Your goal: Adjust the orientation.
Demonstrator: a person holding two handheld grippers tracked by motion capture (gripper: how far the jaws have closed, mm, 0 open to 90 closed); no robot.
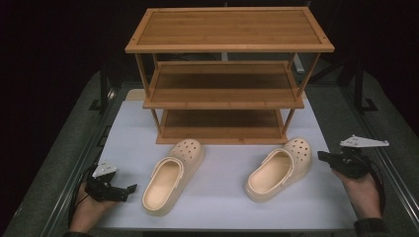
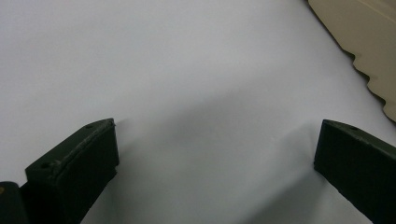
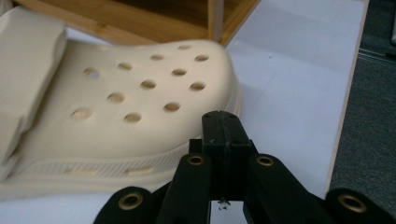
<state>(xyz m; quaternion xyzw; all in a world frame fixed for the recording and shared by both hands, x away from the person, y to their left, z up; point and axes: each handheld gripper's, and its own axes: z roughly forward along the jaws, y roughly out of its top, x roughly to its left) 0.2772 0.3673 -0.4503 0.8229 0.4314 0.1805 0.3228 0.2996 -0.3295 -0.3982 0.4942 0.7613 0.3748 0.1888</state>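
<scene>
Two cream perforated clogs lie on the white board (image 1: 222, 202), toes toward the rack: a left clog (image 1: 173, 177) and a right clog (image 1: 280, 169). My left gripper (image 1: 131, 189) rests low at the board's front left corner, pointing right toward the left clog. In the left gripper view that gripper (image 2: 218, 126) is open over bare white surface, with the clog's scalloped sole edge (image 2: 364, 37) at the upper right. My right gripper (image 1: 321, 156) hovers just right of the right clog's toe. Its jaws (image 3: 221, 116) are shut with nothing between them, close to the clog's holed toe (image 3: 130, 93).
A three-tier bamboo shoe rack (image 1: 230, 74) stands at the back of the board, all shelves bare; its lower frame (image 3: 140, 14) shows behind the clog. Dark grey mat (image 1: 390, 148) surrounds the board, with rails along both sides.
</scene>
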